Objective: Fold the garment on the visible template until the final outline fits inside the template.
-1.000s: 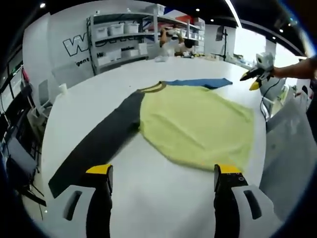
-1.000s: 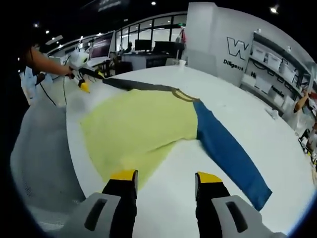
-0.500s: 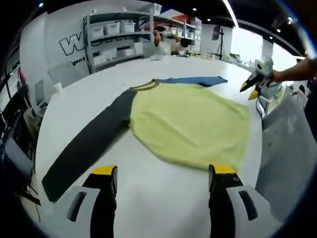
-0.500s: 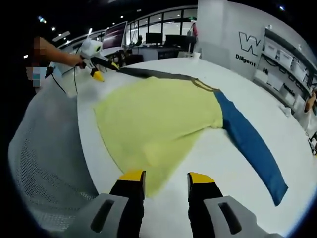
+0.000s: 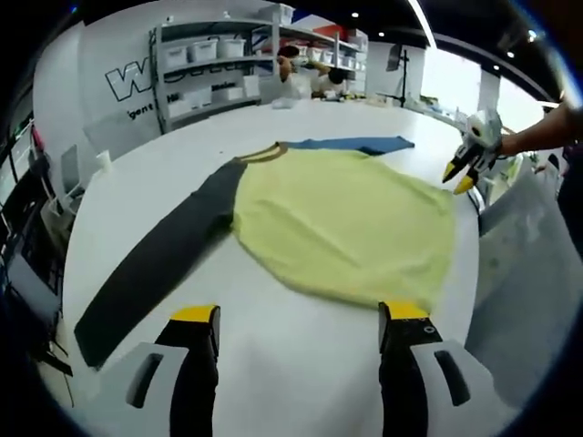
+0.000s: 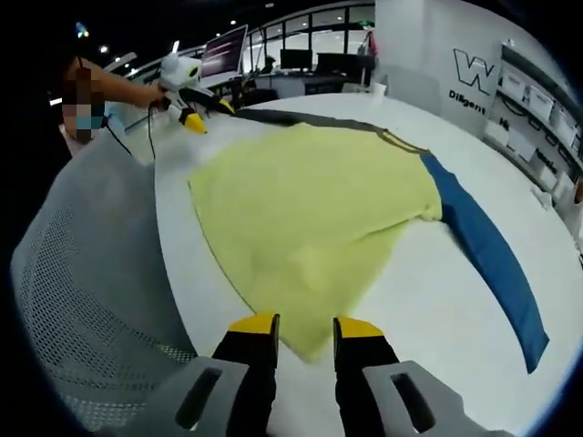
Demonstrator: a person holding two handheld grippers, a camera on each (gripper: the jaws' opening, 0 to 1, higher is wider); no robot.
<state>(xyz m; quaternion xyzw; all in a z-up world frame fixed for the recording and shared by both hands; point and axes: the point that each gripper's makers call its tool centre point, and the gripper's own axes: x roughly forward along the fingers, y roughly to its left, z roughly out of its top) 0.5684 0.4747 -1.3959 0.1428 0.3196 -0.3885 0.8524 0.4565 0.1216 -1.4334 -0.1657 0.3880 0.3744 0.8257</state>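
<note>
Left gripper [image 5: 299, 314]: jaws wide apart, yellow-tipped, black-padded, holding nothing; it hovers over bare white table [image 5: 164, 155] just short of the garment's hem; in the right gripper view the same tool [image 6: 193, 107] sits at the far corner of the cloth, held by a hand [image 6: 157, 92] on an outstretched bare forearm, tips angled down toward the dark sleeve end.

Right gripper [image 6: 303, 323]: jaws narrowed to a slim gap, nothing visibly between them; the tips are right at the near corner of the yellow hem, contact not certain; in the left gripper view it [image 5: 463, 169] hangs beyond the garment's far edge, tips pointed down, held from the right by a bare forearm.

Garment [image 5: 342, 223]: long-sleeved shirt lying flat on the round table, near the edge by the mesh chair back [image 6: 82, 300]; long axis runs sleeve to sleeve; pale yellow body, soft matte knit, a few shallow wrinkles; dark charcoal sleeve [image 5: 155, 264] stretched out straight to one side, blue sleeve [image 6: 487, 255] to the other, both long tapering strips; olive-ribbed collar [image 5: 264, 152] on the side away from the chair.

Beyond: shelving with white bins [image 5: 205, 64]; monitors [image 6: 228, 45] on desks.
</note>
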